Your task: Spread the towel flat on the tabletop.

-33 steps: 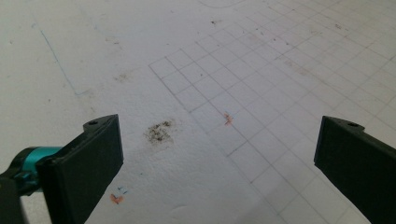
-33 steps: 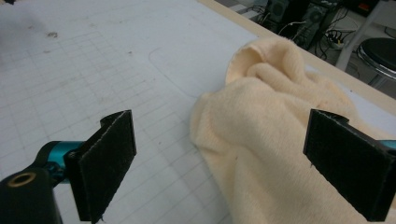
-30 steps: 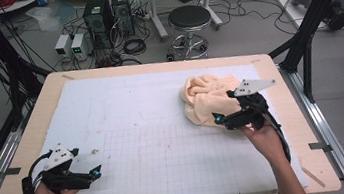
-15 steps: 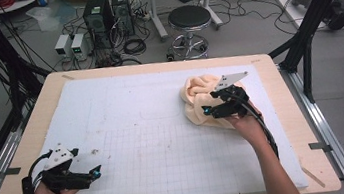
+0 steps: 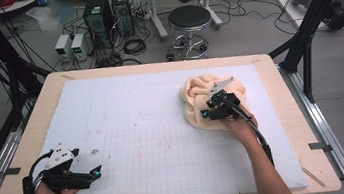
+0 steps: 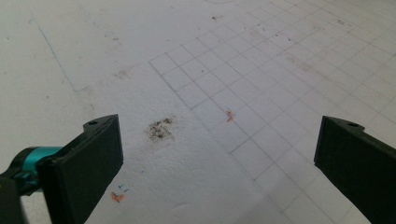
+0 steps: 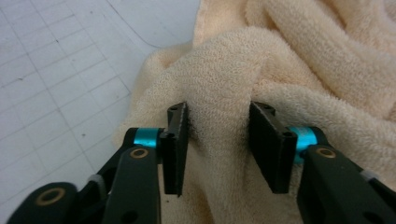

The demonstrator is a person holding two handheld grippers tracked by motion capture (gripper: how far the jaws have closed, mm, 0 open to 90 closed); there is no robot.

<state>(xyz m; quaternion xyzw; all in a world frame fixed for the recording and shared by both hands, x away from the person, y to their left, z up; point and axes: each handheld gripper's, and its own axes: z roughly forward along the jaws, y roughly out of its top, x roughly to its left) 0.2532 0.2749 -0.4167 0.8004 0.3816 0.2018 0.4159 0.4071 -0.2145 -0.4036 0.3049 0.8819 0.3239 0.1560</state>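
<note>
right gripper (image 7: 217, 140) lowered, jaws closing on towel (image 7: 303, 70)

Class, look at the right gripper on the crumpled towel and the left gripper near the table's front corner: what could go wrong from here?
1. The right gripper, whose jaws have just been closing, pinches a thick fold of the towel; it may catch several layers, so the towel could lift as a bunch.
2. The fold bulges between the jaws; a shallow bite might slip.
3. The left gripper hangs open over the white mat, far from the towel, so nothing steadies it.
</note>
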